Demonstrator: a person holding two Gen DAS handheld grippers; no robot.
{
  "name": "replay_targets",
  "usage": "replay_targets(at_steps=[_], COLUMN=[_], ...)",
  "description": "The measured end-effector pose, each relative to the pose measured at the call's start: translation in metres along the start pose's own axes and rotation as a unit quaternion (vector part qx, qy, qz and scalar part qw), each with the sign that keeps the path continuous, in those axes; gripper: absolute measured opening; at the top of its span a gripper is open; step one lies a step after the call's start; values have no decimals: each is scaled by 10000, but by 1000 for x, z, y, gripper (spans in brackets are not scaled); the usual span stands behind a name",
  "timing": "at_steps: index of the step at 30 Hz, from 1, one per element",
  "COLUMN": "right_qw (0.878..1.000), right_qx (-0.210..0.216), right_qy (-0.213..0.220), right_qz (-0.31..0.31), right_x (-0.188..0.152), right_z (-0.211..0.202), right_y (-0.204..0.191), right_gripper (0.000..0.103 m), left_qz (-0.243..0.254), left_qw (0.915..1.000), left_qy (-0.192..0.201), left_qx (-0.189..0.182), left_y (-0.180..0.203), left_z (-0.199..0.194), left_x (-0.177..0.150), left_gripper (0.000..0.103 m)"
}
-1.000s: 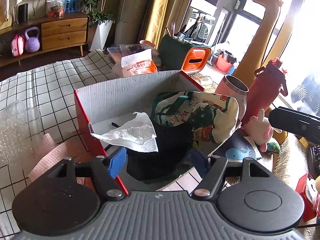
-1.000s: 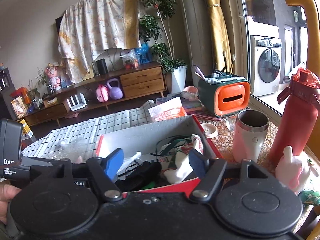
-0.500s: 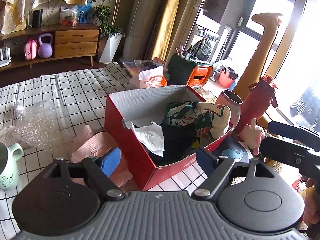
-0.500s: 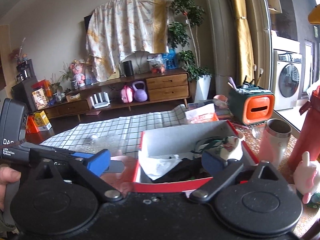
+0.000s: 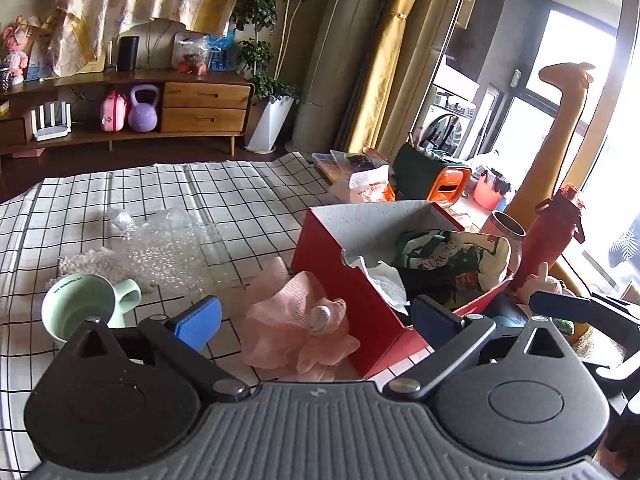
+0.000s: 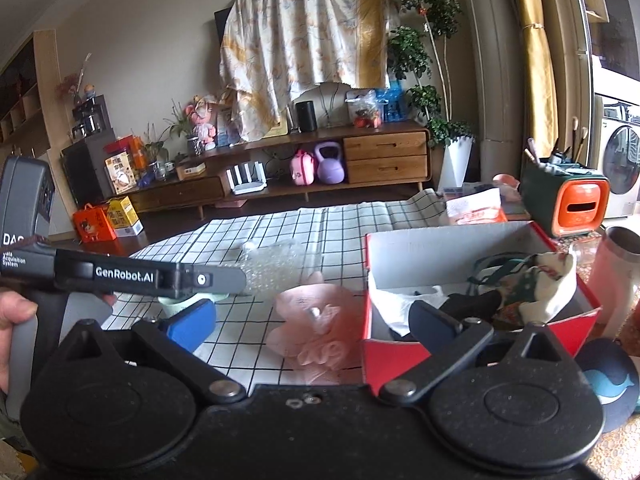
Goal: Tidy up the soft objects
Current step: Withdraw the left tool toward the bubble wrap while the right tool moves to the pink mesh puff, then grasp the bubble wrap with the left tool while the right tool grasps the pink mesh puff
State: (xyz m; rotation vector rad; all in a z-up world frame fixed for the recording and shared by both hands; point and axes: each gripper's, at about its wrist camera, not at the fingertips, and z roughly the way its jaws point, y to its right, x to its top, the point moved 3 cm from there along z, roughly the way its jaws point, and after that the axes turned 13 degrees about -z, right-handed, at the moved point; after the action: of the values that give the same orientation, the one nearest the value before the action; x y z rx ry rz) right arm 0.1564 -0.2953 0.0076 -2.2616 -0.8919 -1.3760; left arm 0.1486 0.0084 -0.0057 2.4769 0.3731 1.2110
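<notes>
Both grippers pulled back from red box (image 5: 352, 264); pink mesh puff (image 5: 298, 320) between left fingers (image 5: 198, 322), all fingers apart, empty.

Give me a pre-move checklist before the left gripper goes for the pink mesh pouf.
1. Left gripper open: ok, its jaws stand wide apart with nothing between them.
2. Pink mesh pouf reachable: ok, it lies on the checked tablecloth directly ahead of the left gripper.
3. Pouf free of the red box: cannot tell, it sits right against the box wall.
4. Room in the box: cannot tell, a printed cloth bag, black fabric and a white tissue already fill much of it.
5. Right gripper clear: ok, open and empty.
6. Green mug out of the path: ok, it stands off to the left.
</notes>
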Motion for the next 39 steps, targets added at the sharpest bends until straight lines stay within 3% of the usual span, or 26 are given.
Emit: replay_targets(at_steps=[10,20,25,29,33,39], right_qw=[9971,9930,9901,9876,9837,9800], right_qx=[295,396,356,402,355,363], right_qy=[-233,-605,-726,-817,-887,-960], right_qz=[-659,-938,-1146,-1278,-1524,-1703], right_x=[-5,-8,-10,-12,-16,-21], right_z=[41,97,122,136,148,165], right_y=[-41,-41,-38,-37,-37,-35], right_gripper=[100,96,95,91,91,91], left_qz=[-520,-747,-562,-113,37,474], left_qw=[9976,9931,9913,9882,9875,9849], left_qy=[-86,-333,-527,-396,-829,-1006], left_qx=[444,838,1067,1473,1337,1330], left_y=[-52,-77,-85,-92,-107,-110], left_z=[17,58,86,107,133,151], left_x=[20,71,85,88,80,65], left_gripper=[102,102,102,102,102,102])
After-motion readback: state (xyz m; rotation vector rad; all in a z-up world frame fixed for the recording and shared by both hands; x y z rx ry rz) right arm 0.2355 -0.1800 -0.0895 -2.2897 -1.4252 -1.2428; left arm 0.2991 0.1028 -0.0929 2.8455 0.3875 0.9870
